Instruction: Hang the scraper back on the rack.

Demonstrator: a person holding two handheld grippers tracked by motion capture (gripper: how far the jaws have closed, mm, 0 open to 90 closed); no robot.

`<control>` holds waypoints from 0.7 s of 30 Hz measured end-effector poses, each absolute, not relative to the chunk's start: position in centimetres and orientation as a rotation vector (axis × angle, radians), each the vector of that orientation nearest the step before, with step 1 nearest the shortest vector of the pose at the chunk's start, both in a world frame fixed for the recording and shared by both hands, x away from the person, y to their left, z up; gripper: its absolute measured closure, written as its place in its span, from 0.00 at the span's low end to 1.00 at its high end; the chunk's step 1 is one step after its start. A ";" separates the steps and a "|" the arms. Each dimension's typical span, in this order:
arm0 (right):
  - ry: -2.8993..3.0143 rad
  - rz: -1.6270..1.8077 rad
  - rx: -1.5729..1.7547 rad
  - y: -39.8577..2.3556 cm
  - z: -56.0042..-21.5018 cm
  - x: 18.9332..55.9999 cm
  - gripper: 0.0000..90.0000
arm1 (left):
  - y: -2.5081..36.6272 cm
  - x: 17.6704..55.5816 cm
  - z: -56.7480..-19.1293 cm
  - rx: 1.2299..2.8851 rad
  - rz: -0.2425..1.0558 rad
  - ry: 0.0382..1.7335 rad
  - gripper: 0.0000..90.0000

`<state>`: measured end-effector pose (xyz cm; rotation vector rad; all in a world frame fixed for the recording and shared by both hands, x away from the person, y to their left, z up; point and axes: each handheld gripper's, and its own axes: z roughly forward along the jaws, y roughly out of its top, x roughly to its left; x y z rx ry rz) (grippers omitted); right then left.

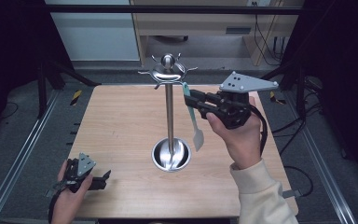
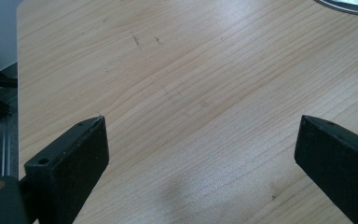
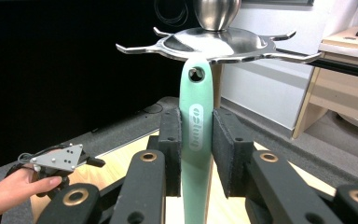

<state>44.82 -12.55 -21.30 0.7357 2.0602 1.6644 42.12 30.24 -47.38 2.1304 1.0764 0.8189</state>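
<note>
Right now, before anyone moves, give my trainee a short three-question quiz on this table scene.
1. True or false: the right gripper has its jaws shut on the green spatula.
2. What stands at the middle of the table? A) a metal rack with hooks B) a kettle C) a lamp
3. Fill in: the left gripper has its jaws ____ over bare wood.

Key:
1. True; the pads press on the handle, whose hole is just below a hook of the rack.
2. A
3. open
</note>
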 end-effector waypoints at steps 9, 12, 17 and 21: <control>2.048 1.666 0.744 -12.1 -21.5 45.2 0.82 | 30.2 42.1 -47.4 2.133 0.816 1.075 0.03; 2.044 1.668 0.747 -12.0 -21.5 45.2 0.82 | 30.2 42.1 -47.4 2.133 0.815 1.074 0.03; 2.041 1.673 0.747 -11.9 -21.6 45.4 0.82 | 30.2 42.1 -47.4 2.135 0.814 1.073 0.03; 2.036 1.678 0.751 -11.8 -21.7 45.4 0.82 | 30.2 42.1 -47.4 2.136 0.812 1.073 0.03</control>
